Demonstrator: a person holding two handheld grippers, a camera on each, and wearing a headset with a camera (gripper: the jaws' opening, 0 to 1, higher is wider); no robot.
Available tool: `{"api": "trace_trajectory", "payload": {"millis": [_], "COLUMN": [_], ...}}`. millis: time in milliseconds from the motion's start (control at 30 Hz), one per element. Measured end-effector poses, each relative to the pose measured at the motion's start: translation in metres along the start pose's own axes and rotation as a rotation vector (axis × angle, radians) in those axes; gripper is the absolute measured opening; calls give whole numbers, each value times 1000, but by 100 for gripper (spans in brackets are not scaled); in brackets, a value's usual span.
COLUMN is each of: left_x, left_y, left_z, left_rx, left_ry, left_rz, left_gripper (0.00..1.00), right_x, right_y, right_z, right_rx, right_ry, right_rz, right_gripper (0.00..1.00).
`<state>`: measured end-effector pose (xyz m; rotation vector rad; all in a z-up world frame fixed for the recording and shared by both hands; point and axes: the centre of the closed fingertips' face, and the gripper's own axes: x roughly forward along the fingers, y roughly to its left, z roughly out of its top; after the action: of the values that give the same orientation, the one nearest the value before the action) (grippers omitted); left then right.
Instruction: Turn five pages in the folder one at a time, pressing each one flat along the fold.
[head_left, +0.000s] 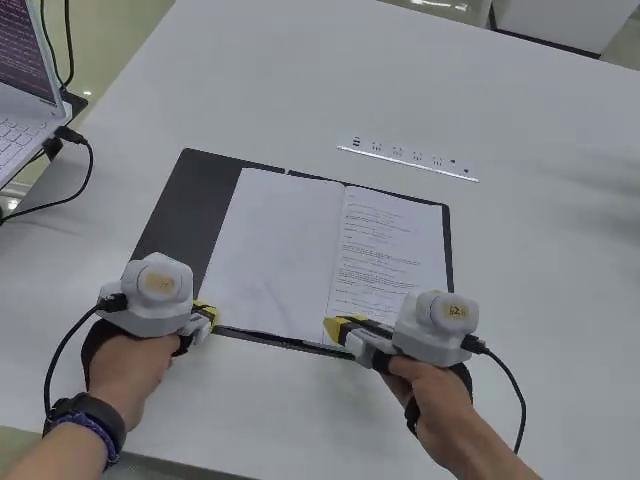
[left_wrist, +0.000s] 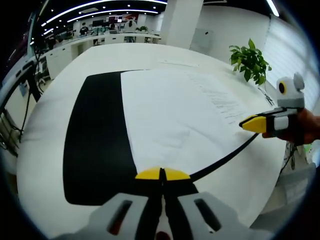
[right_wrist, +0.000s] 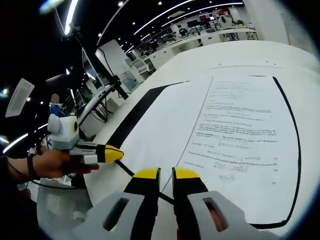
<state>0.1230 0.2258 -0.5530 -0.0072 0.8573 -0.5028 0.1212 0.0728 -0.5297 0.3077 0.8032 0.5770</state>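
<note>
Folder (head_left: 185, 215): lies open and flat on the white table (head_left: 300, 80), directly ahead of both grippers, its near edge at their tips.

- Black cover (left_wrist: 95, 145): bare strip on the folder's left side, stretching forward from the left gripper.
- Blank page (head_left: 275, 250): lies flat, ahead and to the right of the left gripper's tips.
- Fold (head_left: 335, 255): runs away from the right gripper, starting just ahead of its tips.
- Printed page (head_left: 385, 255): lies flat, ahead and to the right of the right gripper, with the cover's dark border showing round its outer edge.

Left gripper (head_left: 207, 318): held in the left hand (head_left: 125, 365), tips at the folder's near edge over the black cover. The yellow tips meet with no gap and nothing lies between them.

Right gripper (head_left: 333, 328): held in the right hand (head_left: 435, 390), tips at the near edge by the foot of the fold. The jaws stand a narrow slit apart. The folder's dark edge passes beneath them, and nothing is seen clamped.

The two grippers point inward toward each other, with the blank page's near edge between them.

Other items:
- Laptop (head_left: 18, 100) and black cable (head_left: 75, 185): far to the left of the left gripper.
- Socket strip (head_left: 405, 158): set in the table beyond the folder.
- Plant (left_wrist: 250, 62): far beyond the right gripper.
</note>
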Motion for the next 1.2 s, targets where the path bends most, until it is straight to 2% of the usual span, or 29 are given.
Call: {"api": "trace_trajectory", "payload": {"millis": [100, 233, 267, 333, 533, 667, 967, 1200], "left_x": [0, 1, 1, 2, 5, 5, 6, 6], "left_y": [1, 2, 2, 3, 5, 5, 6, 6], "left_z": [0, -1, 0, -1, -1, -1, -2, -2], "left_rx": [10, 9, 7, 4, 9, 10, 38, 14], "left_ry": [2, 3, 2, -1, 2, 3, -2, -8], "left_rz": [4, 4, 3, 2, 1, 3, 22, 20], "left_gripper": [0, 0, 0, 0, 0, 0, 0, 0], "right_x": [6, 15, 18, 23, 42, 55, 69, 76], "right_y": [-13, -23, -26, -26, -22, -27, -36, -41], "right_z": [11, 21, 24, 30, 46, 47, 67, 82], "right_rx": [32, 66, 96, 138, 169, 197, 293, 327], "right_ry": [-30, -56, -66, -90, -129, -131, -208, -262], "right_rz": [-15, -16, -21, -8, 37, 26, 32, 35], "right_gripper": [3, 0, 0, 0, 0, 0, 0, 0]}}
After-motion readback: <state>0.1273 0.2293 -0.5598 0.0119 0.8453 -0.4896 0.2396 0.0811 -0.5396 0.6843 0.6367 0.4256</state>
